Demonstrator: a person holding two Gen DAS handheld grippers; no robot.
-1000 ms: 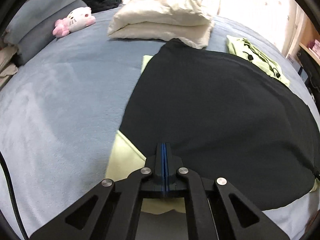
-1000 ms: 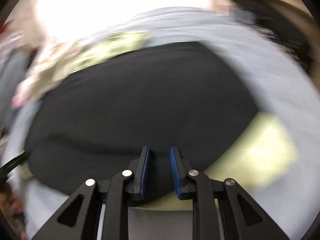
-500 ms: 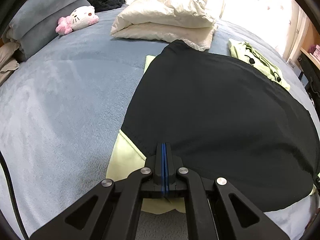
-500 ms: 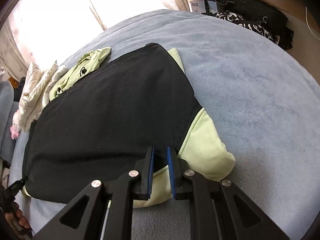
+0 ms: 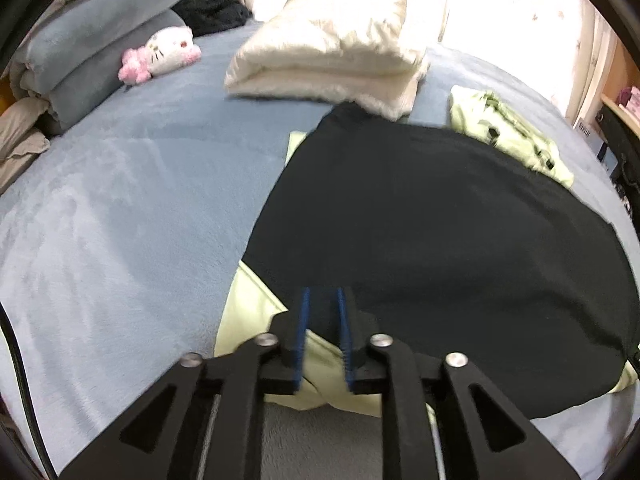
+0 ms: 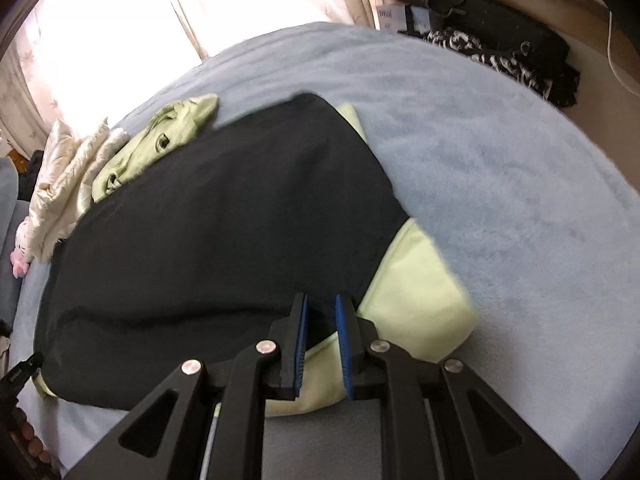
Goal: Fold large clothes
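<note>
The black-and-green garment point(image 5: 440, 220) lies spread flat on the blue bed point(image 5: 120, 200). The left gripper point(image 5: 323, 336) has just been opening; its jaws stand slightly apart above the near hem, gripping nothing. The right gripper point(image 6: 320, 340) stands slightly parted too, empty.

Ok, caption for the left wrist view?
Left gripper, jaws just parted, above a black-and-lime garment spread on the blue bed.

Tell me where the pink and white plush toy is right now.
In the left wrist view the plush toy lies at the far upper left of the blue bed, against the rolled grey blanket and left of the folded cream bedding.
</note>
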